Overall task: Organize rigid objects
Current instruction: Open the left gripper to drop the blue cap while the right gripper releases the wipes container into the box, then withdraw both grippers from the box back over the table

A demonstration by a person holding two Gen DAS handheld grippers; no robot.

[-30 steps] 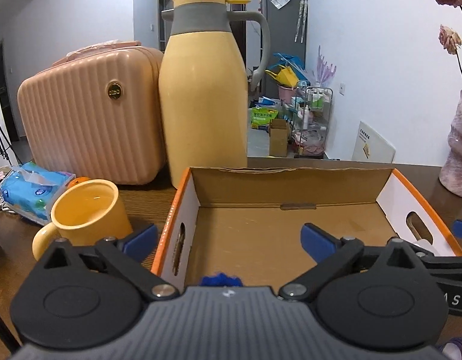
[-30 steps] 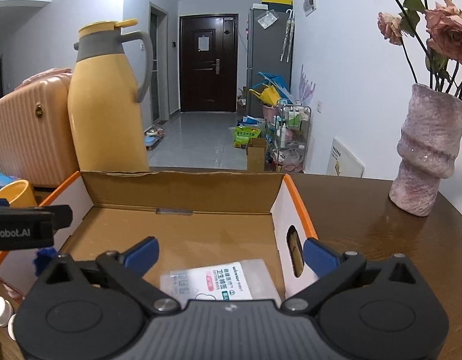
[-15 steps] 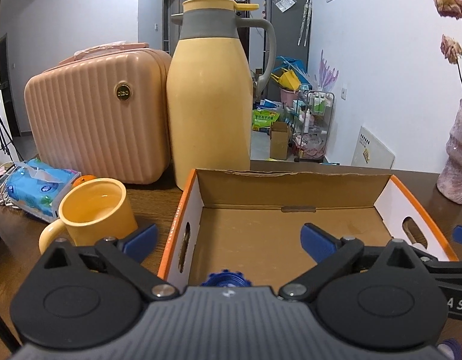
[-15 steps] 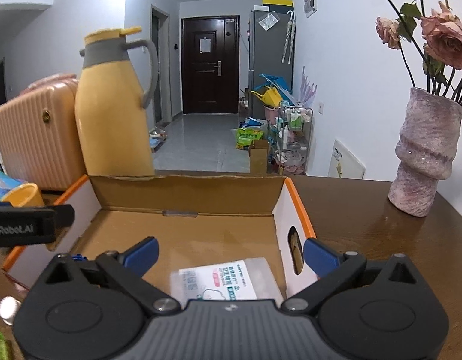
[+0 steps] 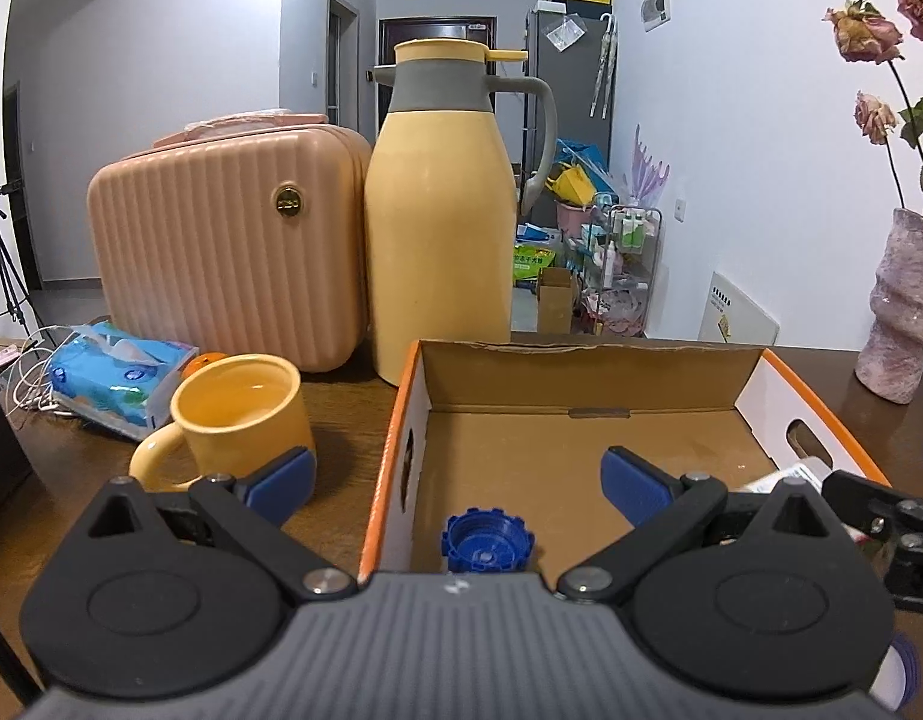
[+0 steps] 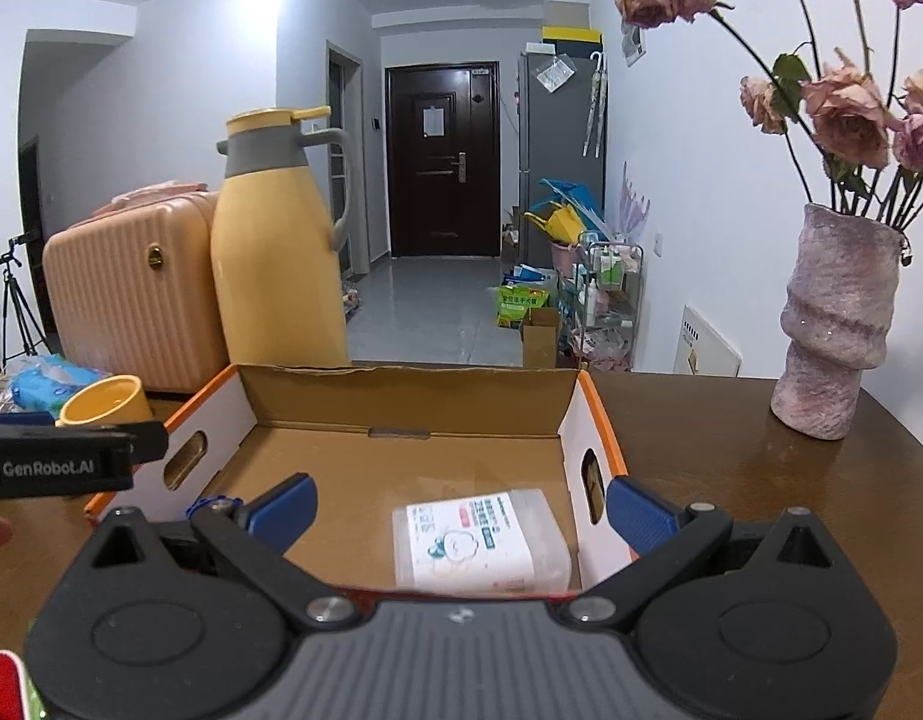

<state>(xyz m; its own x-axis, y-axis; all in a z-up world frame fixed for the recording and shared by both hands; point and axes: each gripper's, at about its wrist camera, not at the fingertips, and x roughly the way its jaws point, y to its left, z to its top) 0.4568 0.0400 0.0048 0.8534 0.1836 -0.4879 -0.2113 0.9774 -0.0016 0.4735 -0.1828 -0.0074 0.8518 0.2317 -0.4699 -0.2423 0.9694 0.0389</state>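
An open cardboard box point(image 5: 587, 360) with orange-edged white sides sits on the brown table. A blue ridged cap point(image 5: 487, 549) lies on the box floor at its near left corner; only a sliver of the blue cap point(image 6: 206, 504) shows in the right wrist view. A clear-wrapped white packet point(image 6: 479, 540) with green print lies at the near right of the box point(image 6: 401, 387). My left gripper point(image 5: 458, 483) is open over the box's near left wall, holding nothing. My right gripper point(image 6: 458, 507) is open above the packet, also holding nothing.
Left of the box stand a yellow mug point(image 5: 236, 414), a blue tissue pack point(image 5: 116, 381), a tall yellow thermos jug point(image 5: 440, 228) and a pink ribbed case point(image 5: 227, 240). A pink vase point(image 6: 833, 324) with dried roses stands at the right on the table.
Both grippers have drawn back and risen from the box. The blue cap now shows fully on the box floor, and more of the packet shows.
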